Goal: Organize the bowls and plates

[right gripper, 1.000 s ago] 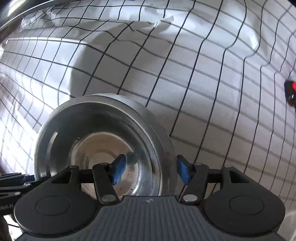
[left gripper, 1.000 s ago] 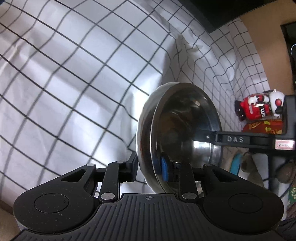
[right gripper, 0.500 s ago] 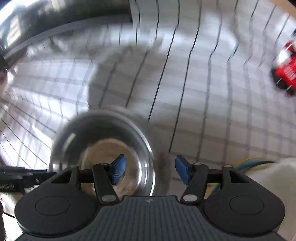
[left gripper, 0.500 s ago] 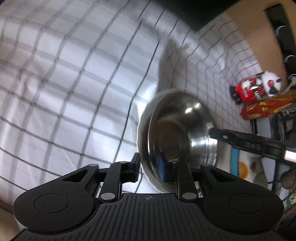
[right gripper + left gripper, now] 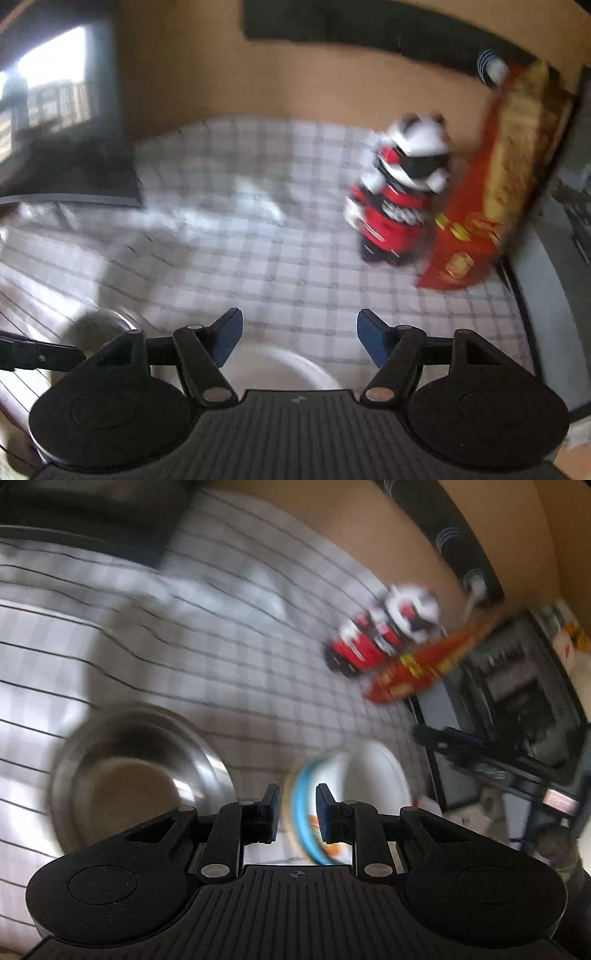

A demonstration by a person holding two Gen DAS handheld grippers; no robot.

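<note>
Left wrist view: the left tool [image 5: 297,814] has its jaws narrowly apart, gripping nothing; the blue-rimmed plate [image 5: 354,794] lies below them on the checked table [image 5: 221,657], just beside the steel bowl [image 5: 136,775].

Right wrist view: the right tool [image 5: 299,339] is opening, with nothing between its jaws, above the plate [image 5: 277,369].

The bowl looks placed; next comes a grip on the plate's rim.

Black left gripper [image 5: 295,806] and right gripper [image 5: 299,338], ribbed housings, blue-padded jaws, silver pivot screws
</note>
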